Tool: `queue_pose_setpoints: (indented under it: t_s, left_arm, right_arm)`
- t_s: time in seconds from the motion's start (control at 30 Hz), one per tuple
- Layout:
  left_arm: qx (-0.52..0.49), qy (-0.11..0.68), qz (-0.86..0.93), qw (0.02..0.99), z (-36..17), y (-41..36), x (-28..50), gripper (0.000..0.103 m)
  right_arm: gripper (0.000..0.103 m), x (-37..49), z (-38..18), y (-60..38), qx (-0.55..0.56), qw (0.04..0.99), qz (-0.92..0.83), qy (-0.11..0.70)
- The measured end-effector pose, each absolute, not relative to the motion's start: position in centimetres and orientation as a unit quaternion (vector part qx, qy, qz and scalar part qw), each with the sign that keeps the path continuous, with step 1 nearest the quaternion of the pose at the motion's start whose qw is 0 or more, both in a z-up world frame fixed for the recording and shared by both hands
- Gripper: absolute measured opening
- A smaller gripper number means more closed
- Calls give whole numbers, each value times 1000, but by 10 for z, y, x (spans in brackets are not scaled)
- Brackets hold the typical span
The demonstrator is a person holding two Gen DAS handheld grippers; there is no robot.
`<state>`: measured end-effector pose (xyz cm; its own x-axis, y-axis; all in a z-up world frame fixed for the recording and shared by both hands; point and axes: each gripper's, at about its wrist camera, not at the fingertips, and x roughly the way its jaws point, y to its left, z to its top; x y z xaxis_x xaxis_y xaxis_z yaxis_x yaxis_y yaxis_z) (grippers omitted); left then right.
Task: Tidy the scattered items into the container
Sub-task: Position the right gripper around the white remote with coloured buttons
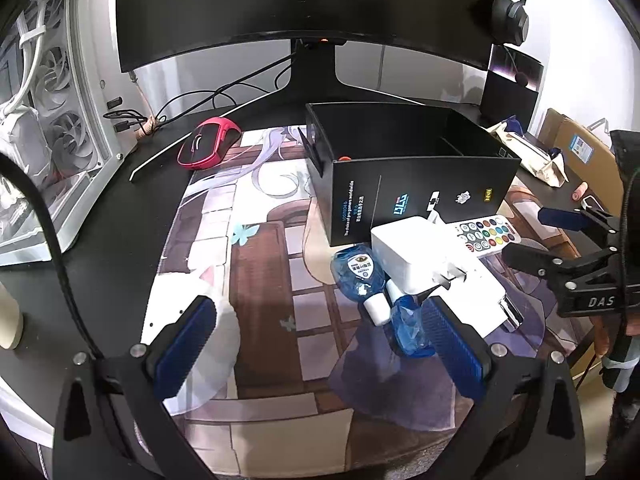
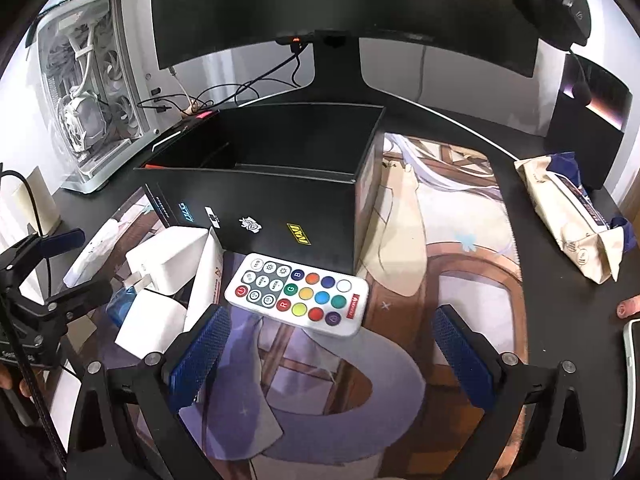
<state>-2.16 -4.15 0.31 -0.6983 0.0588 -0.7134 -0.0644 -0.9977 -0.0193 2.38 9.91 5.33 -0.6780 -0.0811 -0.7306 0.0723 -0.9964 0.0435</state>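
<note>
An open black box (image 1: 420, 196) stands on the printed desk mat; it also shows in the right wrist view (image 2: 280, 204). In front of it lie a white charger (image 1: 412, 252) (image 2: 172, 260), two blue bottles (image 1: 358, 270) (image 1: 410, 326), a white remote with coloured buttons (image 1: 486, 232) (image 2: 298, 294) and a white flat box (image 1: 484, 300). My left gripper (image 1: 320, 344) is open and empty, its right finger beside the nearer bottle. My right gripper (image 2: 332, 352) is open and empty, just in front of the remote.
A red mouse (image 1: 208, 144) lies left of the box. A monitor (image 1: 304, 4) stands behind it, a white PC case (image 1: 52, 92) at far left. A paper bag (image 2: 568, 208) lies at right. Cables run behind the box.
</note>
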Motion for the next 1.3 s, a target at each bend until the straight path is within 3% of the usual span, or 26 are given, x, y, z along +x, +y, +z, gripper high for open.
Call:
queue_pose_setpoints:
  t_s: [1.3]
  left_arm:
    - [-396, -6, 917, 40, -1, -49, -25, 103]
  right_arm:
    - [102, -13, 42, 80, 443, 13, -896, -6]
